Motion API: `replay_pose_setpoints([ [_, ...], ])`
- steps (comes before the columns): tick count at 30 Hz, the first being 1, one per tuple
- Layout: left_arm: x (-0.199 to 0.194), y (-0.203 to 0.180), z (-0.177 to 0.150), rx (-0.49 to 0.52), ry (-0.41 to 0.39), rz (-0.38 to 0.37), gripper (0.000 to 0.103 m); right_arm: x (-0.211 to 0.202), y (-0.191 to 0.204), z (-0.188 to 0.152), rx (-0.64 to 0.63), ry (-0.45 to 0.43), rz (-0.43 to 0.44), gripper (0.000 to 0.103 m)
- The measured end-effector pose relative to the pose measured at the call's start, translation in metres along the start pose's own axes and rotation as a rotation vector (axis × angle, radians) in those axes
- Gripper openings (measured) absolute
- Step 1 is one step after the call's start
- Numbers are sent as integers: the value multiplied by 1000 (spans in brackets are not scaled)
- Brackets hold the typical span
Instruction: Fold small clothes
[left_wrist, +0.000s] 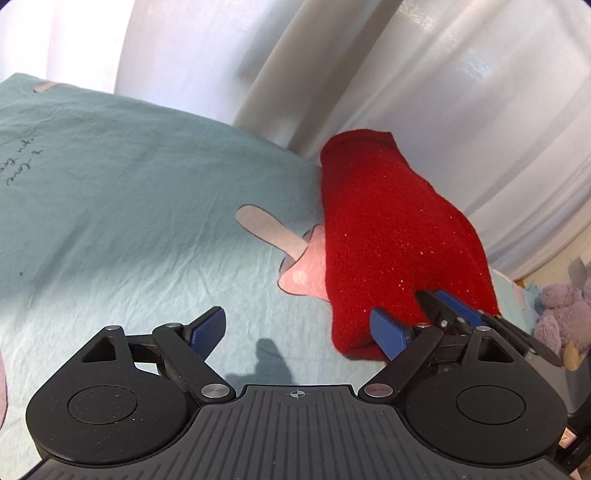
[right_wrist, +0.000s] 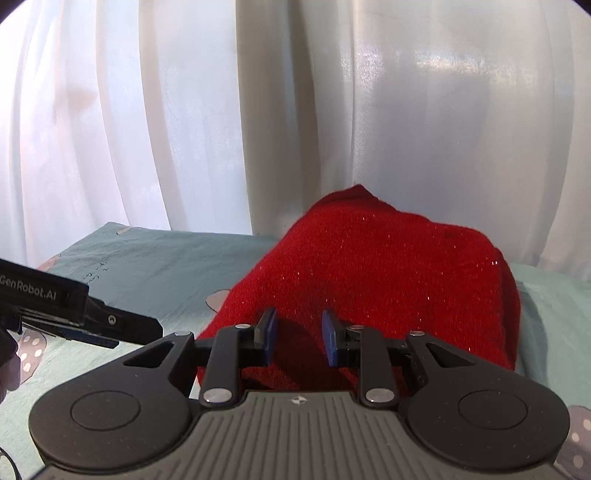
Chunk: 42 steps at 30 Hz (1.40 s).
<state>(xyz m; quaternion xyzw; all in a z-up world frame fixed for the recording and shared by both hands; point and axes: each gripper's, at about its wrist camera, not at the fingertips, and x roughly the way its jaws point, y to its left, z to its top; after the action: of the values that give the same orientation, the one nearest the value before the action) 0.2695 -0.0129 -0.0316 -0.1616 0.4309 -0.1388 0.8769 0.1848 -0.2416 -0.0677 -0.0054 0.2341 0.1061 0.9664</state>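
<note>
The red knit garment (right_wrist: 388, 280) lies on the bed (left_wrist: 129, 192), on a teal sheet w/ ice-pop pics, near the far edge by the white curtain (right_wrist: 443, 110). It already looks folded over, a long lump; its long way runs away from both grippers toward the curtain. The right gripper (right_wrist: 299, 338) is right over the near end of it, jaws apart w/ a small gap, blue pads (right_wrist: 269, 332) on both sides of a bit of red cloth but not pinching it. The left gripper (left_wrist: 299, 330) is wide open and holds nothing; the cloth sits to its right, and its right pad (left_wrist: 388, 332) is at the cloth's near edge. So the right one is nearer & likely best set for the next grab, prob. at the near end. The left view shows the full length of the garment and a purple soft toy (left_wrist: 561, 314) off the bed's side. The right view hides those but shows the left gripper coming in from the side, low over the sheet.
</note>
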Motion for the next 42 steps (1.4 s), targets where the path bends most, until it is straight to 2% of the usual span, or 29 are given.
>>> replay_pose_setpoints([
  [2, 0, -3, -1, 13, 4, 7, 91, 5, 0, -7, 1, 35, -25, 25],
  [11, 3, -5, -4, 28, 11, 25, 95, 11, 5, -14, -76, 46, -42, 25],
  [18, 9, -5, -5, 21, 30, 40, 97, 12, 3, -24, -89, 15, -36, 25],
  [23, 9, 0, -1, -6, 31, 26, 100, 9, -2, -29, -38, -8, -23, 25],
  [28, 8, 6, 2, -18, 30, 9, 100, -2, -6, -26, 7, 20, -5, 26],
  [32, 12, 10, 3, -34, 44, 14, 101, -12, -5, -34, -36, 43, -13, 27],
  [36, 16, 11, 8, -44, 74, -19, 101, -10, -1, -28, -69, 84, -17, 28],
  [37, 16, 10, 10, -36, 78, -33, 101, -11, -1, -25, -83, 103, -6, 31],
  [39, 17, 9, 18, -17, 85, -74, 101, -16, -8, -19, -96, 134, 54, 43],
  [41, 19, 11, 27, -19, 93, -136, 102, -32, -26, -13, -37, 136, 138, 68],
  [42, 22, 12, 33, -34, 100, -173, 102, -40, -39, -8, 21, 125, 171, 73],
])
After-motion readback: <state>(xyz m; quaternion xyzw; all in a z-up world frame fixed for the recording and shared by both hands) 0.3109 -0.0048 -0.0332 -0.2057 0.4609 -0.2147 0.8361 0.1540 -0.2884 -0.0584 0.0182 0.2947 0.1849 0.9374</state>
